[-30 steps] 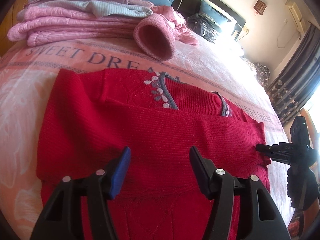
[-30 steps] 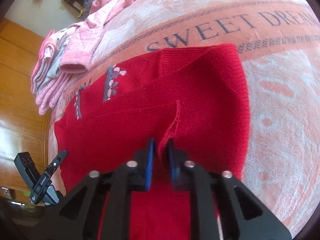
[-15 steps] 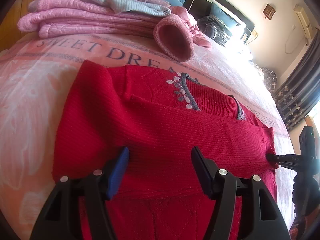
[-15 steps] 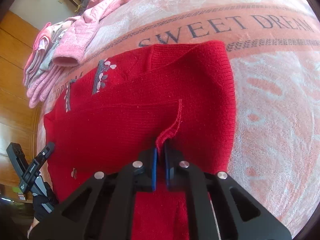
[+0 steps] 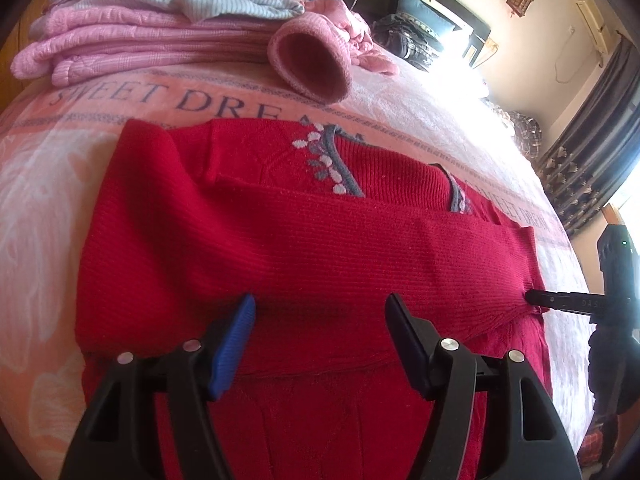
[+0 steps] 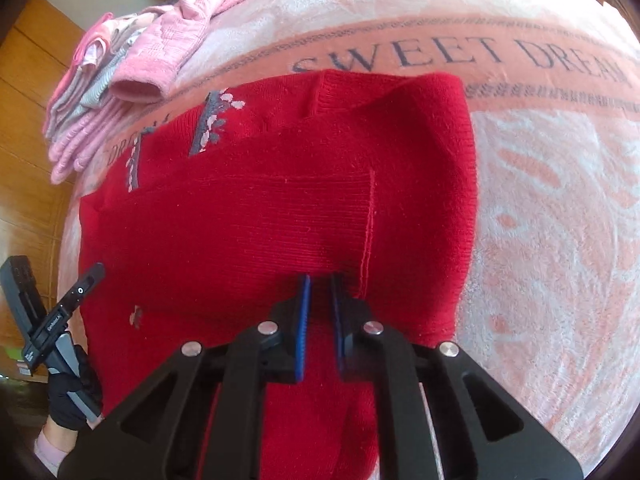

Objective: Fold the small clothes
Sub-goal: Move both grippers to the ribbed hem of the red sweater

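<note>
Two tools are working over the red sweater (image 5: 304,248), which is lying folded on the bed's pink blanket (image 6: 552,208). Left tool (image 5: 320,320) is hovering low above the knit, jaws spread wide, gripping nothing. Right tool (image 6: 319,300) is reaching in at the sweater's edge, jaws nearly together, pinching the red fabric. Pink clothes (image 5: 132,40) are sitting stacked beyond.

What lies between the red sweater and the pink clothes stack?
Left wrist view: only bare blanket, its "SWEET DREAM" band, separates red sweater from pink clothes stack.
</note>
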The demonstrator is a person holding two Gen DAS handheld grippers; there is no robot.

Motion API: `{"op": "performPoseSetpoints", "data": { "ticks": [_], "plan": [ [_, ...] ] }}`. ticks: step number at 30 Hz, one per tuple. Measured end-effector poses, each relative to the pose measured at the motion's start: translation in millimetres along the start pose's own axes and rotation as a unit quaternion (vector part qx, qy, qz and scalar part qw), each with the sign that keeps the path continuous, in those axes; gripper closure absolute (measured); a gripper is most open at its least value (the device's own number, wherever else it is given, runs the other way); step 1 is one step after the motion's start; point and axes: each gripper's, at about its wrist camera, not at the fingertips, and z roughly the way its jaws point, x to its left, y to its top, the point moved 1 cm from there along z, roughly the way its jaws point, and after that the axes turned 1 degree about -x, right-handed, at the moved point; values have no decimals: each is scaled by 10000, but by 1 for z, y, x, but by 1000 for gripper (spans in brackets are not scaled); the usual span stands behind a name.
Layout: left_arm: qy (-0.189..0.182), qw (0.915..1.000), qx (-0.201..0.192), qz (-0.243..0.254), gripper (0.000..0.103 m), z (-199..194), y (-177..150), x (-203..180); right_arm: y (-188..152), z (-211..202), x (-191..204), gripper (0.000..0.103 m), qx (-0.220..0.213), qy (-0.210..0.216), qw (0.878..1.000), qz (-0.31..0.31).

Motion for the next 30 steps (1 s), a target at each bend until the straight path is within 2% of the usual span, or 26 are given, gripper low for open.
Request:
{"op": "performPoseSetpoints", "data": {
  "ticks": [2, 6, 10, 12, 14, 16, 17, 21, 23, 25, 27, 30],
  "plan": [
    [34, 9999, 28, 136, 32, 0, -1, -4, 2, -1, -5, 94, 38, 143, 9998, 138],
    [-38, 9999, 143, 39, 32, -10, 1, -7, -1, -22, -8, 86, -156, 467, 9983, 327],
    [-70, 9991, 397, 124, 32, -41, -7, -13, -23, -51, -6, 85, -71, 338, 9992, 222],
    [-100, 9981, 553, 254, 32, -64, -19, -16, -44, -68, -5, 82, 42, 327, 9993, 171],
    [-40, 9961, 812, 340, 32, -87, -35, -15, -68, -84, 0, 81, 169, 344, 9993, 42],
    [-12, 9943, 1023, 284, 31, -111, -55, -9, -94, -102, 4, 75, 186, 425, 9989, -20],
    [-74, 9933, 1142, 174, 31, -122, -66, -4, -107, -109, 6, 71, 227, 475, 9986, -18],
    [-253, 9851, 1642, -447, 31, -165, -117, 22, -163, -134, 12, 71, 529, 417, 9976, -127],
    [-280, 9822, 1767, -580, 31, -182, -140, 32, -190, -145, 14, 70, 637, 593, 9962, -62],
    [-218, 9808, 1866, -522, 31, -194, -161, 39, -212, -153, 18, 69, 756, 514, 9956, -222],
    [-250, 9778, 1996, -583, 31, -199, -183, 46, -229, -157, 21, 63, 735, 279, 9962, -380],
    [-394, 9710, 2255, -683, 31, -199, -211, 53, -254, -158, 15, 63, 863, 408, 9954, -124]
  ]
}}
